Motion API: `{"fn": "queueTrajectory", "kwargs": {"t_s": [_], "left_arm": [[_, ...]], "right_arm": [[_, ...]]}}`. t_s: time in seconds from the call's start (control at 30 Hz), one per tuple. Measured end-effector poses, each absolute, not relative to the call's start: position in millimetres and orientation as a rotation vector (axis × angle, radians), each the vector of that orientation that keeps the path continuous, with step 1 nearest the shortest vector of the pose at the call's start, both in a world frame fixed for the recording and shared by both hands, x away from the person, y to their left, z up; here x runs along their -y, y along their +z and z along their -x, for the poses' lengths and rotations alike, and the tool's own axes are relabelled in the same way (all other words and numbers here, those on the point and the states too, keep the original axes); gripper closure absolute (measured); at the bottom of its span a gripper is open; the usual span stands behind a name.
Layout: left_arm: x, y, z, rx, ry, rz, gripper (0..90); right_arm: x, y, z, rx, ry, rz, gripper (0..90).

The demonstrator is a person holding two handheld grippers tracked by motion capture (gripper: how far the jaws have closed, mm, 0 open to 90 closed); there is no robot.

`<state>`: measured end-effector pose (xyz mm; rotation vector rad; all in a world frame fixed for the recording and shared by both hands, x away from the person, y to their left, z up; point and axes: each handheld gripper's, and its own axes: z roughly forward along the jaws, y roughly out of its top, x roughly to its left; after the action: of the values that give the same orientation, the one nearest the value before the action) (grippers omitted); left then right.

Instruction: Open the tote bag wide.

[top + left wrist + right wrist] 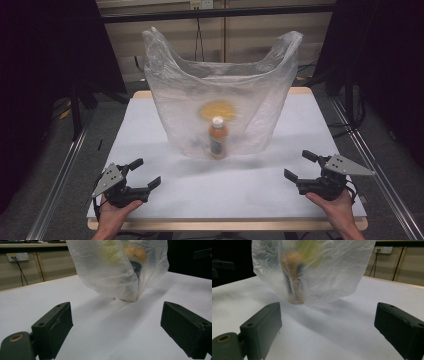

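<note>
while the left gripper (148,172) and right gripper (300,165) rest released and empty on the white worktop (150,130), a clear plastic bag (220,90) stands ahead, well apart and between them, with an orange bottle (218,138) upright inside.

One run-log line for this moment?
left gripper: open, empty | right gripper: open, empty | plastic bag: upright, untouched | bottle: inside bag

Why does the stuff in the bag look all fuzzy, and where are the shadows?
In the high view the crinkly plastic bag veils the orange bottle, softening its edges; in the left gripper view and right gripper view the bottle smears into orange and yellow blobs. A soft grey shadow spreads on the white table in front of the bag. The room around is dark.
</note>
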<state>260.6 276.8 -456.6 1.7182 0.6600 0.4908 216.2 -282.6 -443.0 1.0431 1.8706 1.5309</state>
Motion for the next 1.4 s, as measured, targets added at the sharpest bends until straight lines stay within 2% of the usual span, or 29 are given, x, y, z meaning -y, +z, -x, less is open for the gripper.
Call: {"fn": "queueTrajectory", "kwargs": {"t_s": [0.2, 0.23, 0.3, 0.33, 0.47, 0.57, 0.63, 0.83, 0.97, 1.03, 1.07, 1.1, 1.17, 1.3, 1.4], "left_arm": [[-270.7, -456.1, -259.6, -0.653, 0.494, -1.749, 14.2], [-268.2, -456.4, -259.2, -0.657, 0.493, -1.745, 15.9], [-265.8, -455.5, -258.7, -0.652, 0.497, -1.768, 15.8], [-262.7, -455.8, -258.4, -0.664, 0.482, -1.748, 19.6], [-259.4, -451.6, -260.5, -0.642, 0.476, -1.754, 22.7], [-255.9, -449.4, -262.0, -0.626, 0.465, -1.777, 23.2], [-252.4, -445.8, -264.3, -0.625, 0.473, -1.766, 23.4], [-245.4, -439.0, -273.2, -0.612, 0.469, -1.77, 26.5], [-239.8, -437.6, -275.1, -0.606, 0.393, -1.758, 32.5], [-237.0, -435.6, -276.3, -0.61, 0.381, -1.772, 37.5], [-235.9, -434.4, -277.8, -0.584, 0.325, -1.779, 40.2], [-233.7, -432.2, -277.2, -0.595, 0.371, -1.787, 41.8], [-230.1, -428.4, -277.7, -0.579, 0.358, -1.787, 43.6], [-227.2, -418.0, -284.5, -0.575, 0.316, -1.783, 54.4], [-226.8, -413.3, -289.6, -0.57, 0.312, -1.794, 59.7]], "right_arm": [[281.5, -441.0, -215.9, -1.864, 1.554, -1.023, 10.1], [280.3, -440.1, -216.4, -1.87, 1.549, -1.023, 14.4], [279.7, -439.9, -217.2, -1.862, 1.529, -1.017, 14.6], [278.2, -438.8, -218.4, -1.87, 1.556, -1.035, 17.5], [275.5, -436.2, -219.3, -1.867, 1.565, -1.017, 22.7], [272.9, -433.4, -223.2, -1.925, 1.541, -1.037, 25.1], [270.1, -432.8, -225.7, -1.933, 1.532, -1.048, 31.0], [264.8, -425.0, -231.3, -1.921, 1.581, -1.005, 39.5], [260.0, -418.7, -237.6, -1.969, 1.588, -1.024, 44.7], [253.5, -416.1, -241.6, -2.017, 1.596, -1.015, 52.2], [251.1, -414.7, -242.7, -2.026, 1.6, -1.002, 55.1], [249.1, -413.0, -243.5, -2.035, 1.602, -0.997, 57.9], [247.3, -411.4, -244.8, -2.042, 1.615, -0.995, 59.7], [239.9, -403.5, -254.0, -2.07, 1.637, -0.979, 73.2], [236.4, -401.2, -259.1, -2.082, 1.643, -0.978, 77.2]]}}
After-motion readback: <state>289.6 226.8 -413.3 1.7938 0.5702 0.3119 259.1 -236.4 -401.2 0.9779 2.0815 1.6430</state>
